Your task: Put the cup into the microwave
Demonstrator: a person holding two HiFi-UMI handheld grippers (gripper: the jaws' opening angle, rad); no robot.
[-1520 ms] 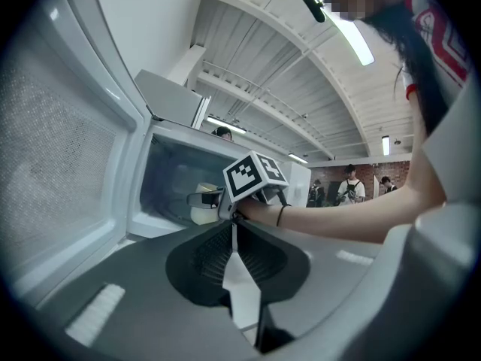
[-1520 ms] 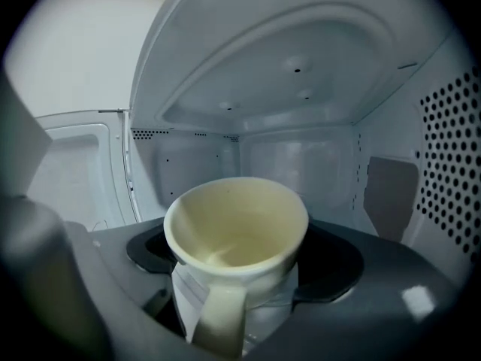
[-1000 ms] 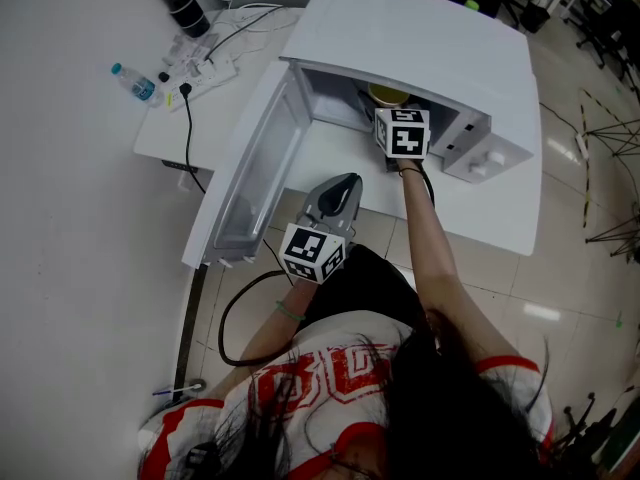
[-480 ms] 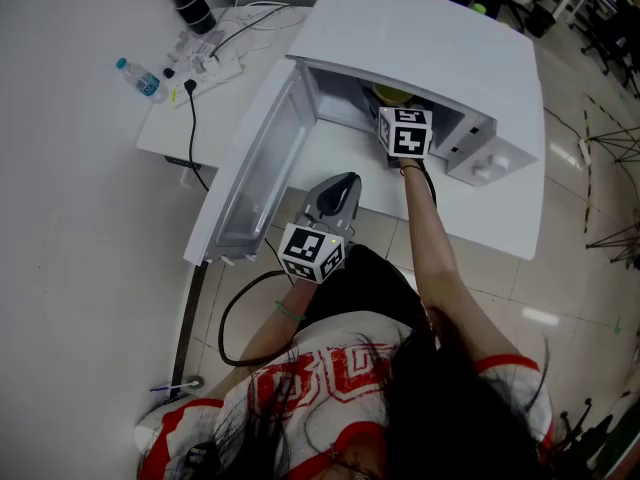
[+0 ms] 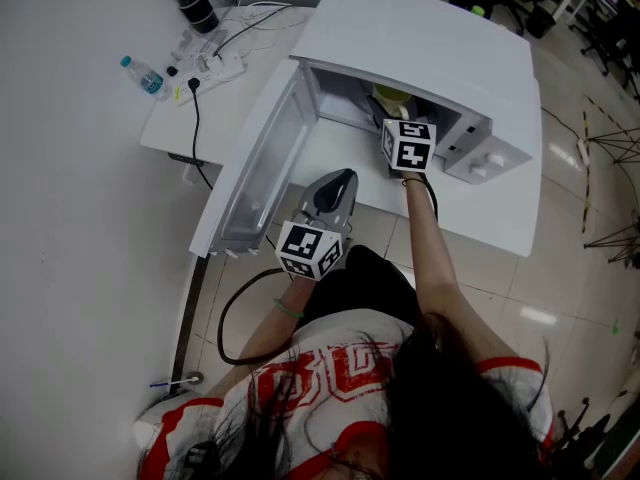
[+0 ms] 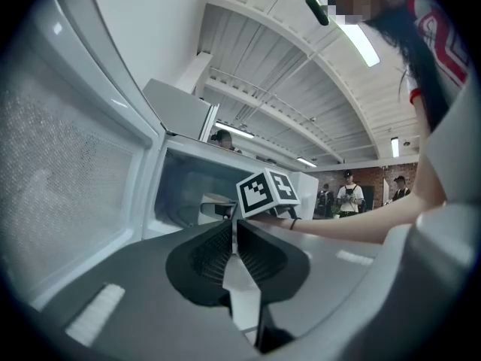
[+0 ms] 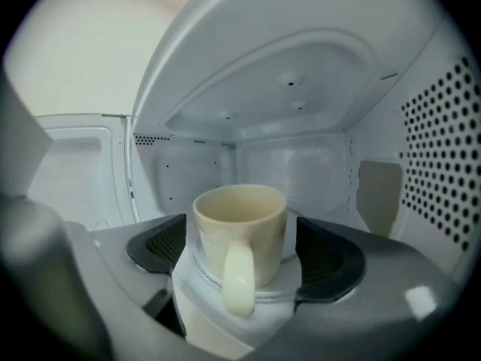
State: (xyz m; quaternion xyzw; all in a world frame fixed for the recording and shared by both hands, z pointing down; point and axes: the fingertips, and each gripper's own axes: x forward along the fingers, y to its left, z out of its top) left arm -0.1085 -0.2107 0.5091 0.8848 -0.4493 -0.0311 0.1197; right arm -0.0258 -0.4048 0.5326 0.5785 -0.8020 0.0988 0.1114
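Right claw [image 7: 239, 241] now slightly farther out of microwave [image 5: 420, 40], jaws wide, cup [image 7: 242, 220] upright between them

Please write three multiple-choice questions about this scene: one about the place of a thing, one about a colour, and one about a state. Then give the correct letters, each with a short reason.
1. Where does the cup stand?
A. Inside the microwave, between the jaws of the right gripper
B. On top of the microwave
C. On the floor

2. What colour is the cup?
A. Red
B. Black
C. Cream

3. In what state is the left gripper?
A. Wide open
B. Shut, with nothing in it
C. Shut on the cup

Answers:
1 A: the right gripper view shows the cup inside the microwave, with one open jaw on each side of it.
2 C: the cup's wall and handle are pale cream in the right gripper view.
3 B: in the left gripper view the two jaws meet and nothing is between them.
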